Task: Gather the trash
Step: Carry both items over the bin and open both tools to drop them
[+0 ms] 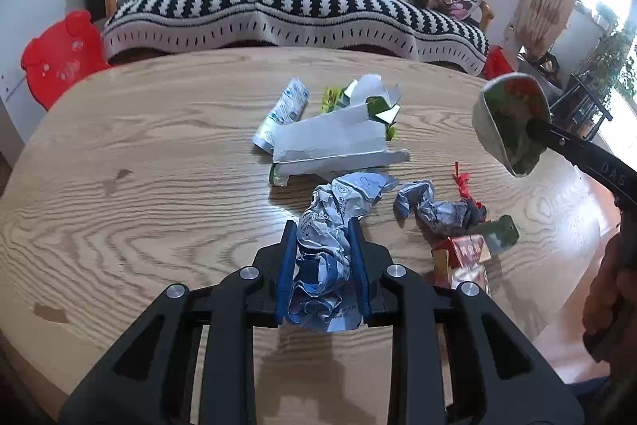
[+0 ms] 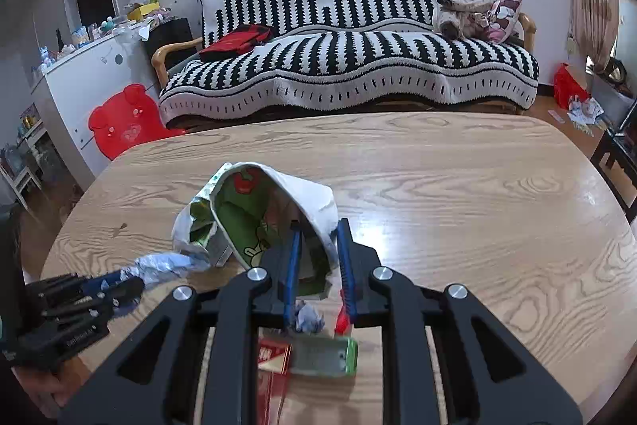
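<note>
The crumpled wrapper (image 1: 324, 257) sits squeezed between the blue pads of the left gripper (image 1: 323, 245), raised off the wooden table (image 1: 159, 154). At two o'clock, the right gripper (image 2: 320, 253) pinches the wall of an opened carton (image 2: 274, 210) (mouth tipped leftward), both pointing downward over leftover scraps (image 1: 438, 212)

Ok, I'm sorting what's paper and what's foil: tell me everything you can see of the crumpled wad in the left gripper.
The crumpled wad looks like thin paper, white and pale blue with small dark printed text, creased all over. It is squeezed between the left gripper's blue pads and sticks out past the fingertips and back behind them. It appears lifted off the wooden table; only the pads visibly touch it.
</note>
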The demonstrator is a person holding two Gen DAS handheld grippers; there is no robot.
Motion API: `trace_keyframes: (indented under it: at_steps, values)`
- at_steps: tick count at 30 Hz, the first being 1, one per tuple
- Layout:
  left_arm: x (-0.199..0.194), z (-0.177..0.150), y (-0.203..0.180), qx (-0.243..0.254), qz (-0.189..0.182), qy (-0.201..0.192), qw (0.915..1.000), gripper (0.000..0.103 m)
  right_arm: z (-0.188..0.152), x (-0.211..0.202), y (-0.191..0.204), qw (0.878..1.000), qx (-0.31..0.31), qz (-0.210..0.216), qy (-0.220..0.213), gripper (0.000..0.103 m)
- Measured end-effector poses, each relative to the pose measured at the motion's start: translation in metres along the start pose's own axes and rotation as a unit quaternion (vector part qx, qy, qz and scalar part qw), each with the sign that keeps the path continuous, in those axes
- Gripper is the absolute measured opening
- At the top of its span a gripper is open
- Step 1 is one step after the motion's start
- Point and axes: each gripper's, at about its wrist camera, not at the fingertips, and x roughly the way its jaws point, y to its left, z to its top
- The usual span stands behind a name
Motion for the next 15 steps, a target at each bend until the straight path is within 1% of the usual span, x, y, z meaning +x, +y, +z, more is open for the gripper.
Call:
trace_keyframes:
  at_steps: [3, 8, 11, 13, 15]
  values:
    - [-0.015, -0.005, 0.004, 0.007, -0.003, -0.008, 0.9999, 0.025, -0.006, -0.015, 0.000, 1.000, 0.005, 0.015, 0.006, 0.019]
    - [-0.040, -0.021, 0.005, 0.027, -0.018, -0.012, 0.9994, 0.025, -0.027, -0.046, 0.008, 0.999, 0.005, 0.049, 0.023, 0.019]
    - [-0.058, -0.038, 0.001, 0.048, -0.032, -0.010, 0.9983, 0.025, -0.048, -0.068, 0.018, 0.997, -0.002, 0.070, 0.043, 0.019]
    - [-0.073, -0.055, -0.003, 0.069, -0.045, -0.004, 0.9966, 0.025, -0.060, -0.080, 0.025, 0.995, -0.011, 0.083, 0.054, 0.019]
    - [-0.083, -0.070, -0.005, 0.086, -0.051, -0.001, 0.9950, 0.025, -0.076, -0.091, 0.032, 0.993, -0.023, 0.091, 0.065, 0.019]
